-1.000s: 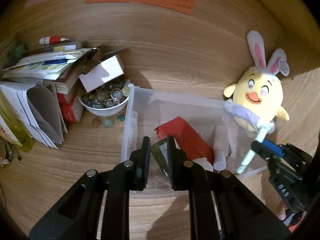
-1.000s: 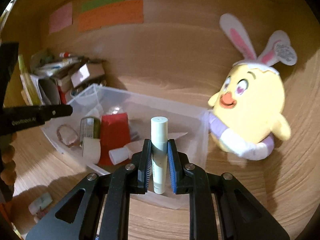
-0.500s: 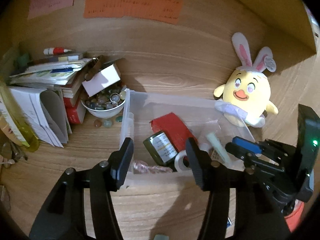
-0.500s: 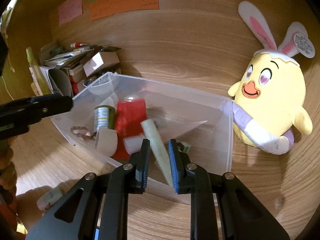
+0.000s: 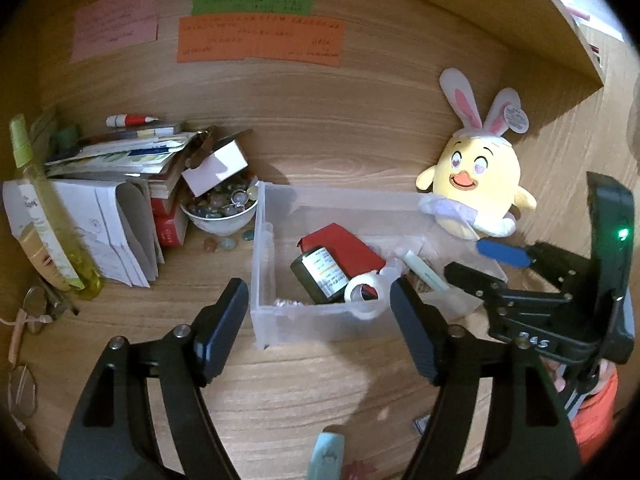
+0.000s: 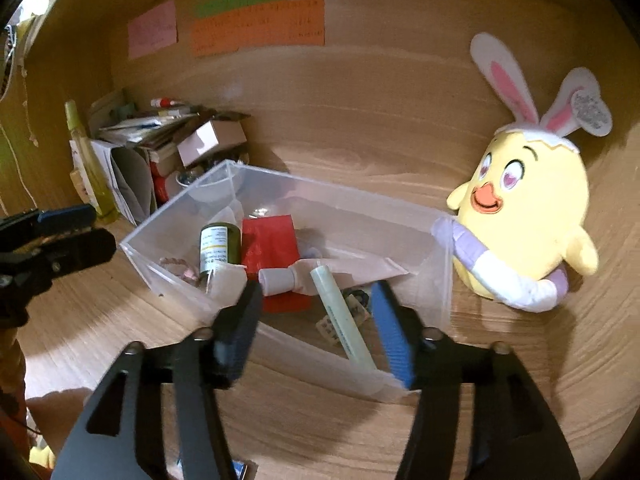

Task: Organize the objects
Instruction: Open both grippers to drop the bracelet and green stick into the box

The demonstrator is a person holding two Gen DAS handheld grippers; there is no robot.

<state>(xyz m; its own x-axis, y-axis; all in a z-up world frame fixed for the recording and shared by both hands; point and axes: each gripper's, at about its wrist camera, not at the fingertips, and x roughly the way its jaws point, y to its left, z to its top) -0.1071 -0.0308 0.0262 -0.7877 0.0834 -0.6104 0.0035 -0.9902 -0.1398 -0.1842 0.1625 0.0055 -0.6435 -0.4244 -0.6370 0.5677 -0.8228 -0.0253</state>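
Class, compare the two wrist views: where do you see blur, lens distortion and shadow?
Left wrist view: sharp centre, dark vignetted corners, wood grain bowed by the fisheye, and a shadow on the desk before the clear bin. Right wrist view: dimmer and softer, with the left-hand finger of the right gripper smeared by motion as its jaws open.

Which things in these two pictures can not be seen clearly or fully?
- Notes on the wall: writing too small in both views.
- Bottle label: text too small, right wrist view.
- Teal thing: cut off by the bottom edge, left wrist view.
- Bowl: partly hidden by the white box, left wrist view.
- Things under the tube in the bin: blurred, half covered.
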